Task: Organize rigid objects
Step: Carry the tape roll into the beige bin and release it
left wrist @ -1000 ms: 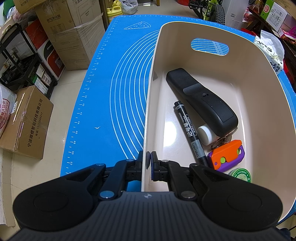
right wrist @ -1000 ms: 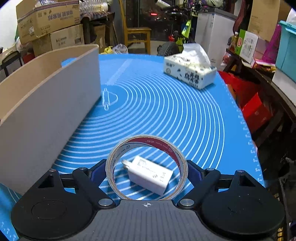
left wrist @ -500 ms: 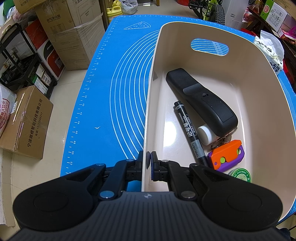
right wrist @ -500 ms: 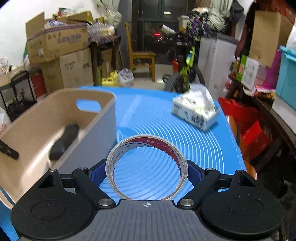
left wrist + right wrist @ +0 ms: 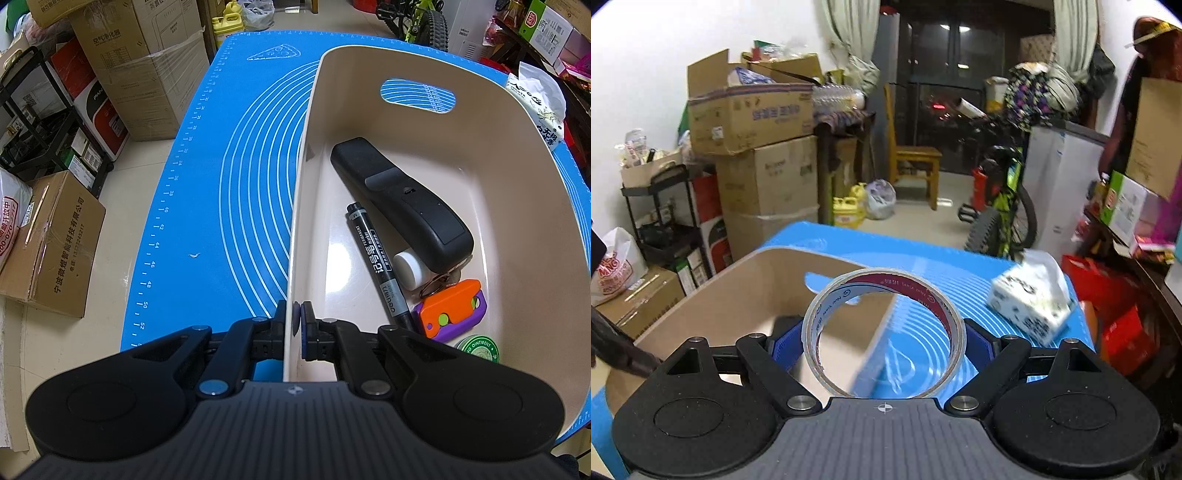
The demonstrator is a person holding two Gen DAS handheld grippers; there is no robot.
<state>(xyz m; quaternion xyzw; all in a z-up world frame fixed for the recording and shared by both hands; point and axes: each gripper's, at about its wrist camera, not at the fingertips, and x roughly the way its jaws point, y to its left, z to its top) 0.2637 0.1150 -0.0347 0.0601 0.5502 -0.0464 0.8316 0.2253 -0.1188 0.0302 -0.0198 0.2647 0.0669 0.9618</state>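
A beige bin stands on the blue mat. My left gripper is shut on the bin's near left wall. Inside lie a black remote, a black marker, a white cap, an orange and purple toy and a green ointment tin. My right gripper is shut on a tape roll and holds it raised, over the right wall of the bin.
A tissue pack lies on the mat right of the bin; it also shows in the left wrist view. Cardboard boxes and a black rack stand on the floor to the left. A bicycle stands beyond the table.
My right gripper has lifted the tape roll off the mat and swung left toward the bin; the white charger seen under it has left the view. The left gripper has not moved.
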